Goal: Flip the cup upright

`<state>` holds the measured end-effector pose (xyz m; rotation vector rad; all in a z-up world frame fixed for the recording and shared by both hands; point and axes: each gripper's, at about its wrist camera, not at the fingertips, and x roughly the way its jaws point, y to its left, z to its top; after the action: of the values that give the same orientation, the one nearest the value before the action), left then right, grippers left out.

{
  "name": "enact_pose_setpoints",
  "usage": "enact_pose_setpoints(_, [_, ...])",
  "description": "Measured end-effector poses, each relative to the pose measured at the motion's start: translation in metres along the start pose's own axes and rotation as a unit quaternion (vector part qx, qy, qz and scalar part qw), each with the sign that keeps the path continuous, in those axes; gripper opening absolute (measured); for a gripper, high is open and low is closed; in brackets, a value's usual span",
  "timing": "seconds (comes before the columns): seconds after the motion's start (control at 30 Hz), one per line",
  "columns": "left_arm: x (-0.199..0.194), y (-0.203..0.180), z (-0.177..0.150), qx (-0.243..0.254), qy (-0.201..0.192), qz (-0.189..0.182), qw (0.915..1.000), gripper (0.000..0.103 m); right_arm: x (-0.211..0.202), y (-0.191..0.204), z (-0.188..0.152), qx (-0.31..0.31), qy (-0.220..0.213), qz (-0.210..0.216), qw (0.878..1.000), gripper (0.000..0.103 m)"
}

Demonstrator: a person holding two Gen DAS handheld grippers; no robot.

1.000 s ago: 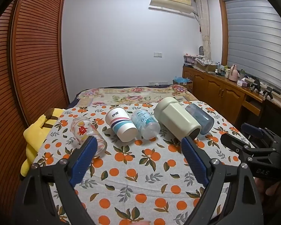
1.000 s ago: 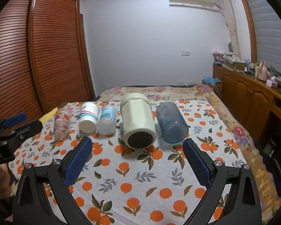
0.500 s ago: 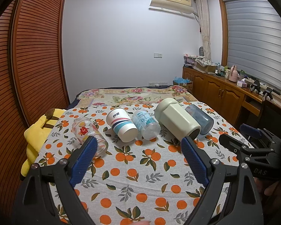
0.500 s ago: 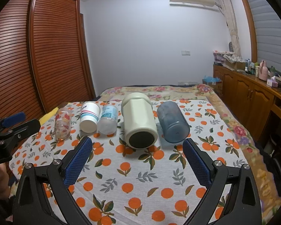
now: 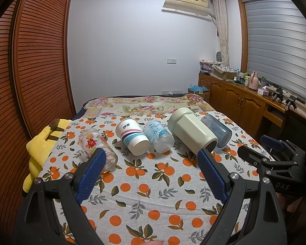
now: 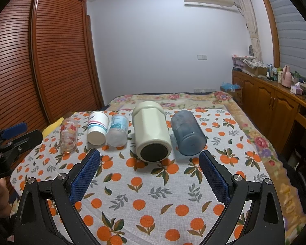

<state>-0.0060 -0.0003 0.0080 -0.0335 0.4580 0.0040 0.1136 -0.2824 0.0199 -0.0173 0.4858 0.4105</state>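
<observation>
Several cups lie on their sides in a row on the orange-print cloth [image 5: 153, 183]: a printed glass [image 5: 95, 146] [image 6: 68, 135], a striped paper cup [image 5: 132, 136] [image 6: 97, 127], a clear plastic cup [image 5: 159, 136] [image 6: 118, 130], a big cream mug [image 5: 191, 132] [image 6: 152, 130] and a blue tumbler [image 5: 217, 129] [image 6: 187, 135]. My left gripper [image 5: 151, 162] is open and empty, short of the row. My right gripper [image 6: 150, 161] is open and empty, just before the cream mug's base. Each gripper shows in the other's view, the right one [image 5: 275, 159] and the left one [image 6: 12, 140].
A yellow plush toy [image 5: 40, 149] lies at the cloth's left edge. A floral bedspread [image 5: 144, 106] stretches behind the cups. A slatted wooden wardrobe [image 5: 36, 61] stands on the left, a wooden cabinet [image 5: 244, 106] with clutter on the right.
Both grippers have drifted slightly; the cups sit a touch higher in the left view and lower, nearer in the right view. No cup has moved.
</observation>
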Motion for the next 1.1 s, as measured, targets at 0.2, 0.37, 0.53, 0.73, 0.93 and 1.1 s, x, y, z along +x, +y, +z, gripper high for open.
enact_pose_setpoints(0.2, [-0.0001, -0.0002, -0.0002, 0.0, 0.0, 0.0, 1.0, 0.092, -0.0004, -0.0005, 0.0, 0.0, 0.0, 0.0, 1.0, 0.099])
enact_pose_setpoints(0.37, [-0.0027, -0.0007, 0.0012, 0.0, 0.002, 0.0, 1.0, 0.092, 0.0002, 0.0008, -0.0001, 0.0, 0.0, 0.0, 1.0, 0.099])
enact_pose_setpoints(0.53, [-0.0033, -0.0011, 0.0013, -0.001, 0.002, -0.001, 1.0, 0.092, 0.0004, 0.0003, -0.0001, 0.0, 0.0, -0.001, 1.0, 0.099])
enact_pose_setpoints(0.73, [-0.0038, -0.0016, 0.0016, -0.001, 0.002, -0.001, 1.0, 0.092, 0.0003, 0.0002, -0.0002, 0.001, 0.0, 0.0, 1.0, 0.099])
enact_pose_setpoints(0.93, [-0.0027, -0.0008, 0.0001, -0.001, 0.002, -0.002, 1.0, 0.092, 0.0003, 0.0001, -0.0005, 0.001, 0.001, 0.0, 1.0, 0.099])
enact_pose_setpoints(1.1, [-0.0027, -0.0008, 0.0001, -0.001, 0.002, -0.002, 1.0, 0.092, 0.0006, -0.0002, -0.0006, 0.002, 0.0, 0.0, 1.0, 0.099])
